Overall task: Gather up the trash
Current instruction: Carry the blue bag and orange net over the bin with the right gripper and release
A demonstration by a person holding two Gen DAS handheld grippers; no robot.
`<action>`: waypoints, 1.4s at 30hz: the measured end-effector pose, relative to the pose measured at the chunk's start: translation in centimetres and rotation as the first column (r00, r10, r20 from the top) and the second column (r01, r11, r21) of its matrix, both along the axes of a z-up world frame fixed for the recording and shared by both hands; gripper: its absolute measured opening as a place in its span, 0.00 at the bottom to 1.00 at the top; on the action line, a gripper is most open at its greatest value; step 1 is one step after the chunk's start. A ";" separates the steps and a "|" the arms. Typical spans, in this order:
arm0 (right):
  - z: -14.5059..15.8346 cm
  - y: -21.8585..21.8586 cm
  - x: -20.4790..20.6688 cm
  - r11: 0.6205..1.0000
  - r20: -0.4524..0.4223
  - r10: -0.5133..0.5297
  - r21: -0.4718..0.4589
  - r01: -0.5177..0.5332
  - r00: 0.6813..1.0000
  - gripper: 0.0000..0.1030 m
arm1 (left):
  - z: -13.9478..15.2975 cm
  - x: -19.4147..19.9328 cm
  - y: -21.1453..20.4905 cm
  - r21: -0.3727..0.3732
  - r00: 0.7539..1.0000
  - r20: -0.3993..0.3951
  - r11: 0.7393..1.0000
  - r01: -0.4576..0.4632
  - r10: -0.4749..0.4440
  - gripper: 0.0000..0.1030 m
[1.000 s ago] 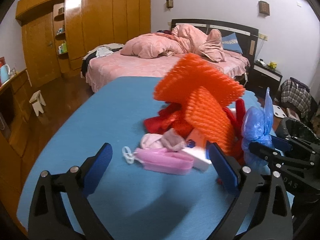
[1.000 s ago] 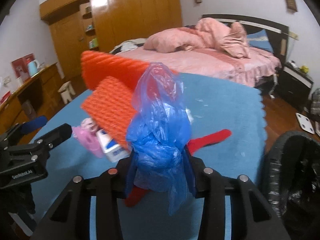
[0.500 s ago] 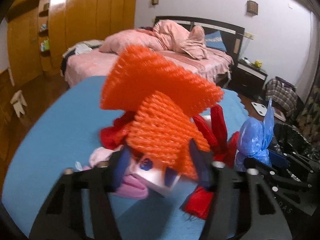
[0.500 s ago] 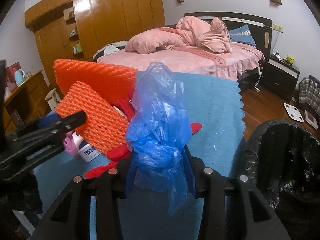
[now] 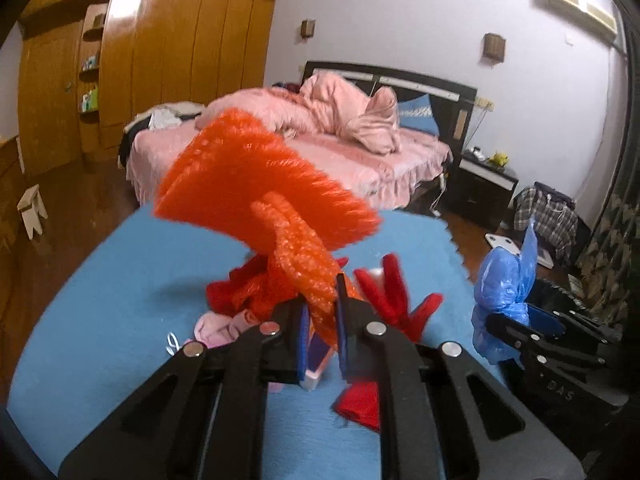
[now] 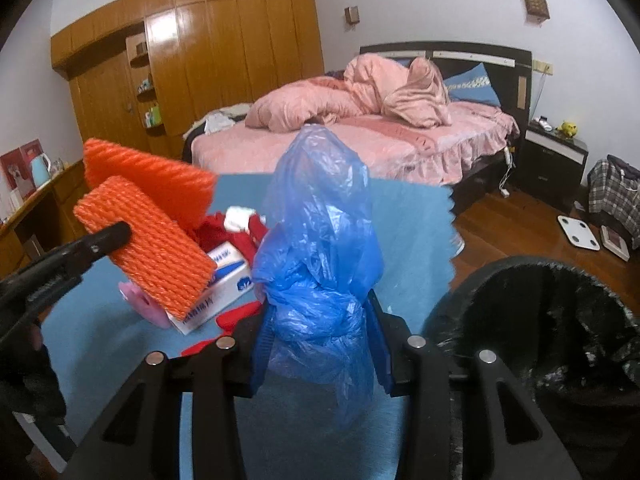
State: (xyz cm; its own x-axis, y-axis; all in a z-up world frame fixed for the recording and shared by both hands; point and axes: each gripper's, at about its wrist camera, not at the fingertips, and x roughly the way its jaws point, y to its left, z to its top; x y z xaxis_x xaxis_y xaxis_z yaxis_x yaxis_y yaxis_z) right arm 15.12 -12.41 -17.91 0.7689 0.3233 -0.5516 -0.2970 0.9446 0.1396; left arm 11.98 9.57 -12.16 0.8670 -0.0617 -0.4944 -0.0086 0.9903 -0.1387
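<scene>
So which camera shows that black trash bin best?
The right wrist view: the black trash bin fills its lower right corner, open mouth and liner visible. The left wrist view catches only a sliver behind the right gripper.

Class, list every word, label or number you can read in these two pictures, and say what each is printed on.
"DAS": embossed on the body of the right tool, in the left wrist view; further letters may be cut off.
Blue print and logo on the white carton: too blurred to read.
Red poster beside the kettle: no legible text.
Nothing else is readable.
</scene>
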 end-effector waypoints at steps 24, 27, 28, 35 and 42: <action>1.1 -9.1 -2.8 0.979 0.013 -0.203 -0.007 0.203 0.979 0.41 | -0.3 0.8 -4.7 -0.077 0.993 -0.067 0.992 0.096 -0.101 0.10; 1.1 -8.8 -2.9 0.982 0.015 -0.189 -0.017 0.189 0.982 0.41 | -0.6 1.0 -4.6 -0.077 0.988 -0.096 0.991 0.113 -0.120 0.10; 1.1 -8.8 -2.8 0.982 0.013 -0.186 -0.019 0.187 0.982 0.41 | -0.7 1.0 -4.8 -0.081 0.986 -0.104 0.989 0.124 -0.132 0.10; 1.4 -9.3 -2.9 0.978 0.015 -0.206 -0.022 0.206 0.978 0.41 | -0.8 0.4 -6.3 -0.066 0.976 -0.099 0.980 0.189 -0.195 0.10; 1.5 -11.1 -3.0 0.968 0.008 -0.250 -0.016 0.250 0.968 0.41 | -0.7 0.9 -9.1 -0.076 0.962 -0.092 0.965 0.252 -0.258 0.10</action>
State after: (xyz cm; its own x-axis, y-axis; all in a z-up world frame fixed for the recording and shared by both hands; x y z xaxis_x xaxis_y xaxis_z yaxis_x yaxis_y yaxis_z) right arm 12.12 -23.54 -16.46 0.8275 0.1109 -0.5504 -0.0519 0.9912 0.1217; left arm 12.91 0.46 -12.81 0.7648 -0.3080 -0.5659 0.2258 0.9508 -0.2123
